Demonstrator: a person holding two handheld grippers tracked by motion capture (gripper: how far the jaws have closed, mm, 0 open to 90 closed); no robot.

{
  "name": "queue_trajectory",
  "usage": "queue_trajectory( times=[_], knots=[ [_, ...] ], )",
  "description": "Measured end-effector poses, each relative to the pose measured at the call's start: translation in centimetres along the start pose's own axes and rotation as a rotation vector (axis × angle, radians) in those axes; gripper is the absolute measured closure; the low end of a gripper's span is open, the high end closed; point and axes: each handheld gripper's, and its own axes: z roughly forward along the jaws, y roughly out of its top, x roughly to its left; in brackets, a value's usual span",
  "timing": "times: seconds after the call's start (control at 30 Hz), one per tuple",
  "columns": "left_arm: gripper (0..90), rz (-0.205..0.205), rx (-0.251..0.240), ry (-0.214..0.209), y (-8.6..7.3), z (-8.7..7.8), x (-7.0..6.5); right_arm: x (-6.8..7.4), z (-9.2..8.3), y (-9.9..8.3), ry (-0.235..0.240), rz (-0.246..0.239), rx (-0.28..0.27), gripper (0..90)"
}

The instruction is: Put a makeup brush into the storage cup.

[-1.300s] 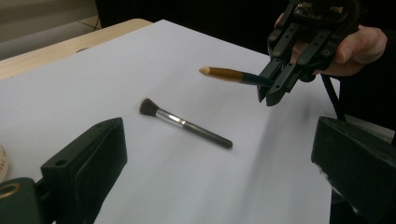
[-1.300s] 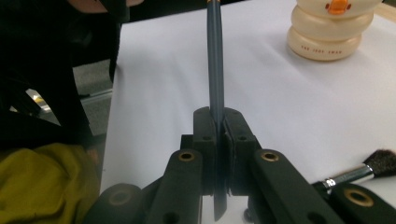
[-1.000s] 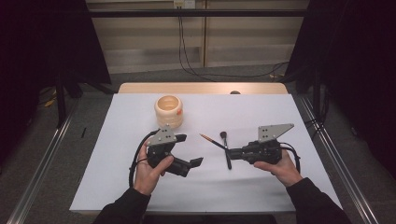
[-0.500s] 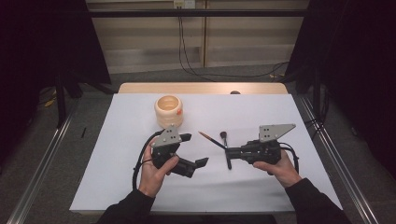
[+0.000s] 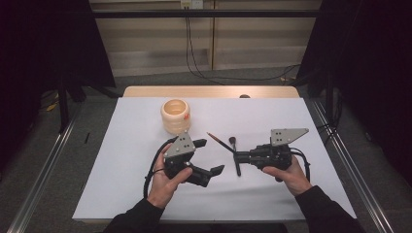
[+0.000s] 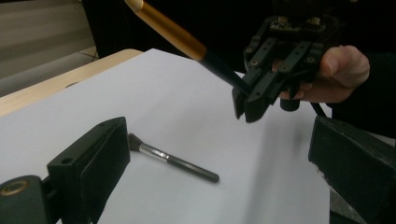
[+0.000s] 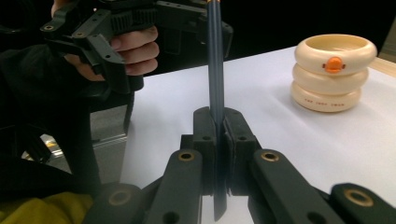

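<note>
On the white desk point(image 5: 121, 184), at about ten o'clock from its middle, stands a cream ringed holder point(image 5: 175, 115), upright and open at the top; the right gripper view shows it point(image 7: 332, 74) as three stacked rings with an orange dot on the top one. Toward five o'clock of it, well apart, the left gripper point(image 5: 209, 158) is held in the person's left hand point(image 5: 163, 187), its jaws spread wide with nothing between them, pointing toward three o'clock. In the left gripper view these jaws frame a short makeup brush point(image 6: 173, 159) lying flat on the desk with its bristles toward the left jaw. In the high view that brush point(image 5: 235, 155) lies between the two grippers. Just at ten o'clock of it shows a longer brush point(image 5: 218, 141) with a brown handle, slanting away from the right gripper point(image 5: 237, 156). Its dark end point(image 7: 215, 70) is pinched between the right gripper's jaws, which are pressed together on it; in the left gripper view the brush point(image 6: 173, 32) rises off the desk from those jaws. At three o'clock, the right hand point(image 5: 289, 170) holds that gripper low over the desk.
</note>
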Motion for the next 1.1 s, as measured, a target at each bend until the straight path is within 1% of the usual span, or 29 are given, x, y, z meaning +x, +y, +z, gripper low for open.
queue_trajectory(
  times=[0.03,0.07,0.1,0.13,0.17,0.2,0.23,0.3,0.33,0.37,0.4,0.43,0.47,0.5,0.53,0.57,0.6,0.63,0.67,0.77,0.8,0.83,0.87,0.9,0.93,0.97,1.0,1.07,1.1],
  knots=[
    [5.3,-0.005,-0.01,-0.012,0.0,0.1,0.1,0.0,0.0,0.0,-0.004,-0.003,0.003,84.9],
    [5.3,-0.009,-0.012,-0.005,0.1,0.1,0.1,0.0,0.1,-0.1,0.007,0.001,0.002,84.9],
    [5.4,-0.016,-0.024,-0.006,0.1,0.2,0.2,0.0,0.1,-0.1,0.002,-0.001,0.006,84.9],
    [5.7,-0.018,-0.021,0.0,0.2,0.2,0.2,0.0,0.1,-0.1,0.0,-0.002,0.009,84.9],
    [6.3,-0.022,-0.026,-0.008,0.2,0.2,0.2,0.0,0.1,-0.1,0.002,-0.001,0.008,84.9],
    [6.8,-0.021,-0.045,-0.025,0.2,0.3,0.2,0.0,0.2,-0.1,0.003,0.004,0.003,84.9],
    [6.8,-0.02,-0.054,-0.022,0.3,0.3,0.2,-0.1,0.2,-0.1,0.003,-0.001,0.008,84.9],
    [6.8,-0.024,-0.055,-0.01,0.5,0.2,0.1,-0.1,0.2,-0.2,0.007,0.003,0.003,84.9],
    [6.8,-0.028,-0.066,-0.006,0.5,0.2,0.1,0.0,0.2,-0.2,0.0,-0.002,0.007,84.9],
    [7.0,-0.033,-0.075,-0.014,0.6,0.1,0.1,0.0,0.2,-0.2,-0.009,-0.005,0.005,84.9],
    [9.2,-0.03,-0.085,0.018,0.6,0.0,0.0,-0.1,0.2,-0.2,-0.006,0.002,0.001,84.9],
    [14.6,-0.022,-0.103,0.039,0.6,-0.1,0.0,-0.1,0.3,-0.2,0.0,0.001,0.001,84.9],
    [16.3,-0.022,-0.101,0.022,0.7,-0.1,0.0,0.0,0.3,-0.2,-0.008,-0.001,0.004,84.9],
    [15.8,-0.024,-0.087,-0.009,0.7,0.1,0.0,0.0,0.4,-0.2,-0.004,0.0,0.003,84.9],
    [17.2,-0.022,-0.083,-0.001,0.8,0.1,-0.1,0.0,0.5,-0.2,-0.001,-0.003,0.008,84.9],
    [19.7,-0.017,-0.088,-0.009,0.8,0.2,-0.2,0.1,0.5,-0.2,0.003,-0.002,0.01,84.9],
    [22.3,-0.027,-0.092,-0.012,0.8,0.3,-0.3,0.1,0.6,-0.2,0.006,-0.002,0.011,84.9],
    [25.8,-0.032,-0.087,-0.015,0.9,0.4,-0.2,0.1,0.6,-0.2,-0.001,-0.003,0.014,84.9],
    [29.0,-0.048,-0.084,-0.02,1.0,0.4,-0.1,0.0,0.7,-0.2,0.004,-0.003,0.013,84.9],
    [38.1,-0.061,-0.087,-0.021,1.4,0.7,0.1,0.0,0.7,-0.3,0.0,0.0,0.016,84.9],
    [41.8,-0.068,-0.099,-0.016,1.5,0.7,0.1,0.0,0.8,-0.3,0.007,0.001,0.015,84.9],
    [44.1,-0.068,-0.095,-0.019,1.6,0.7,0.3,0.0,0.8,-0.3,0.003,0.0,0.015,84.9],
    [48.5,-0.063,-0.096,-0.015,1.7,0.6,0.4,0.0,0.8,-0.3,0.005,0.001,0.012,84.9],
    [53.4,-0.084,-0.115,-0.016,1.7,0.5,0.4,0.0,0.7,-0.3,0.002,-0.002,0.01,84.9],
    [55.4,-0.095,-0.118,-0.03,1.7,0.5,0.6,0.0,0.7,-0.3,0.002,-0.002,0.006,84.9],
    [56.0,-0.096,-0.118,-0.036,1.7,0.5,0.6,0.0,0.7,-0.3,0.004,-0.002,0.007,84.9],
    [58.0,-0.089,-0.116,-0.03,1.8,0.4,0.5,0.0,0.7,-0.3,0.001,-0.004,0.009,84.9],
    [60.9,-0.093,-0.119,-0.04,1.8,0.3,0.6,0.1,0.7,-0.3,0.01,-0.007,0.017,84.9],
    [62.7,-0.094,-0.122,-0.046,1.7,0.2,0.6,0.2,0.8,-0.3,0.007,-0.01,0.023,84.9]
  ],
)
